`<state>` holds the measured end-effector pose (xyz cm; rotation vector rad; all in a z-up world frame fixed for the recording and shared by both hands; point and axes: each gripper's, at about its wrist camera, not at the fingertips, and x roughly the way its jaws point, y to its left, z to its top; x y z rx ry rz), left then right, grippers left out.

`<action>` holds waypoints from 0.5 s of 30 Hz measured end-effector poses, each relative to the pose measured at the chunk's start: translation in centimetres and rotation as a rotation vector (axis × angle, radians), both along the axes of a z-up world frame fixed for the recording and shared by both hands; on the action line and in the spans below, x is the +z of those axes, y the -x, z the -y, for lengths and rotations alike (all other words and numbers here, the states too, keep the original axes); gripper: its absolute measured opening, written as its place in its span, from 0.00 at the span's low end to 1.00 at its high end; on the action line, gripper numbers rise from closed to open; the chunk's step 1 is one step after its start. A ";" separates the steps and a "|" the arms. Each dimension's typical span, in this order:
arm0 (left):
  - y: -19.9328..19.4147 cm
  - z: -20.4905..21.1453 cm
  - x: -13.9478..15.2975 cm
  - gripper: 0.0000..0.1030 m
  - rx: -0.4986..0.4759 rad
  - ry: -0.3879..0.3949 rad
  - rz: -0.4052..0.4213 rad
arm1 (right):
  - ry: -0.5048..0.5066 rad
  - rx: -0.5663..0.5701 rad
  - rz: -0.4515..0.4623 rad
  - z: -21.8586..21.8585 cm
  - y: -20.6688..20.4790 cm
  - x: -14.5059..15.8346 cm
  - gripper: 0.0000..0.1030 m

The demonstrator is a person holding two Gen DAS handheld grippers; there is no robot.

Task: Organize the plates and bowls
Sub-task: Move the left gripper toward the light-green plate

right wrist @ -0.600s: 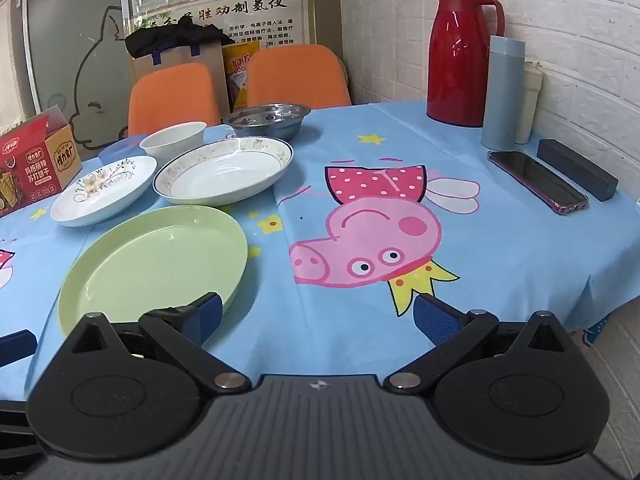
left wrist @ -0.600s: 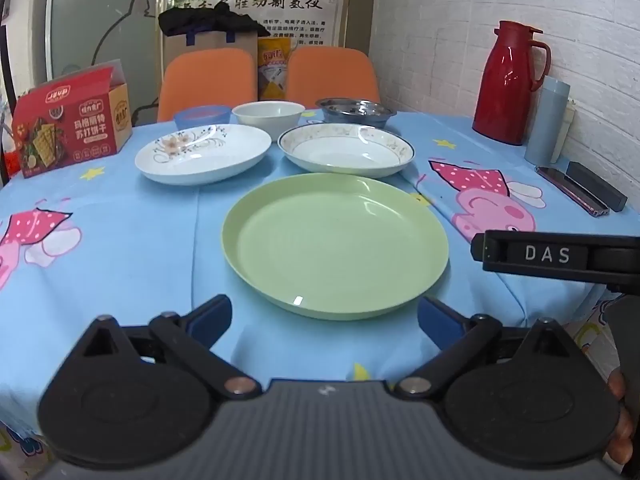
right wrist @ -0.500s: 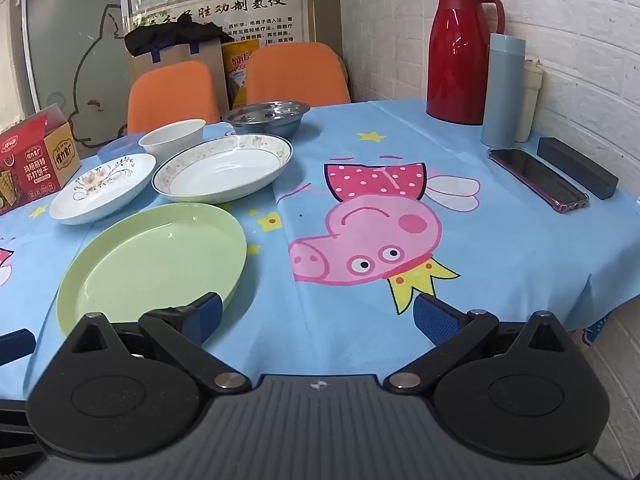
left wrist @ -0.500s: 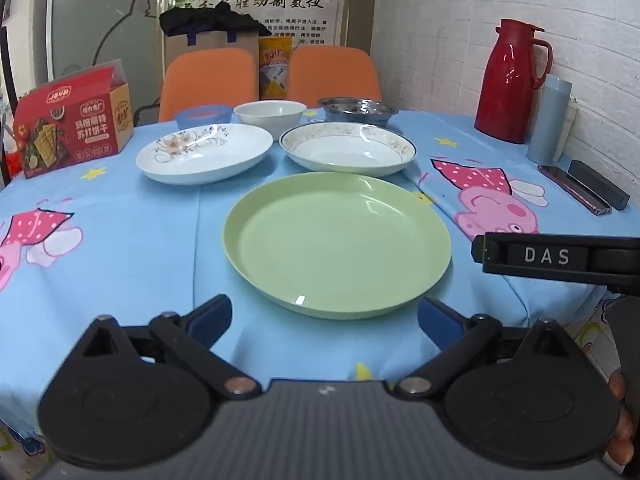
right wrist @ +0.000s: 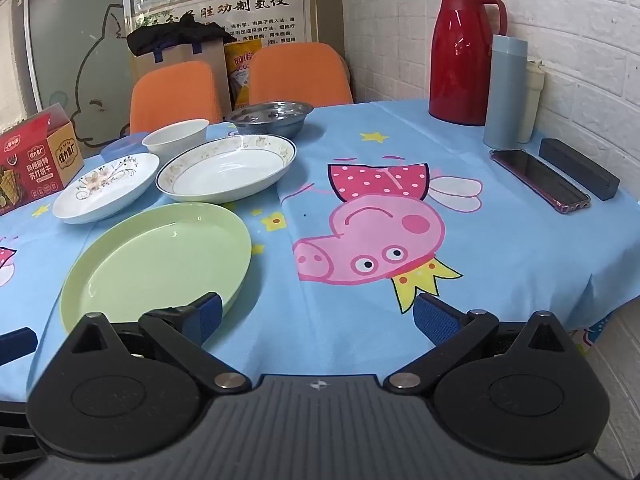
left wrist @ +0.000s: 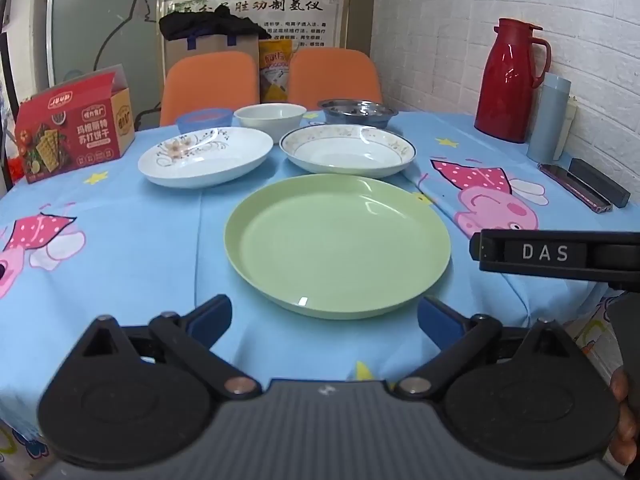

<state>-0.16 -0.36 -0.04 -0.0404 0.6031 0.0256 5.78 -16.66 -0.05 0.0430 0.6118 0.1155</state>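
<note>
A green plate [left wrist: 337, 245] lies on the blue tablecloth at the near edge; it also shows in the right wrist view [right wrist: 160, 260]. Behind it lie a floral white plate [left wrist: 206, 157] and a gold-rimmed deep plate [left wrist: 348, 152]. Further back stand a white bowl [left wrist: 270, 117], a small blue bowl [left wrist: 204, 118] and a steel bowl [left wrist: 357, 111]. My left gripper [left wrist: 324, 316] is open and empty, just short of the green plate's near rim. My right gripper [right wrist: 316, 314] is open and empty to the plate's right.
A red biscuit box [left wrist: 74, 124] stands at the left. A red thermos [right wrist: 464, 52], a blue flask [right wrist: 506, 92], a phone [right wrist: 538, 180] and a black case [right wrist: 578, 168] sit by the brick wall at the right. Two orange chairs [left wrist: 212, 80] stand behind the table.
Both grippers have shifted very slightly, and the dishes sit a touch lower in the left view. Nothing on the table has moved.
</note>
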 end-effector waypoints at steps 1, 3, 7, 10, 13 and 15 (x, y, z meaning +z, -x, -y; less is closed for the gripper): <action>0.0 0.0 0.0 0.95 -0.001 0.000 0.000 | 0.000 0.000 0.001 0.0 0.0 0.0 1.00; 0.1 -0.1 0.1 0.95 -0.003 0.000 0.002 | -0.001 -0.001 0.005 0.0 0.1 0.2 1.00; 0.1 -0.2 0.3 0.95 -0.002 0.009 0.003 | -0.002 0.000 0.006 -0.1 0.1 0.2 1.00; 0.1 -0.2 0.4 0.95 -0.001 0.010 0.006 | -0.005 0.003 0.009 -0.2 0.0 0.3 1.00; 0.1 -0.5 0.5 0.95 0.003 0.017 0.009 | -0.001 0.008 0.006 -0.5 -0.1 0.2 1.00; 0.1 -0.6 0.5 0.95 0.008 0.025 0.007 | 0.003 0.012 0.004 -0.5 -0.1 0.2 1.00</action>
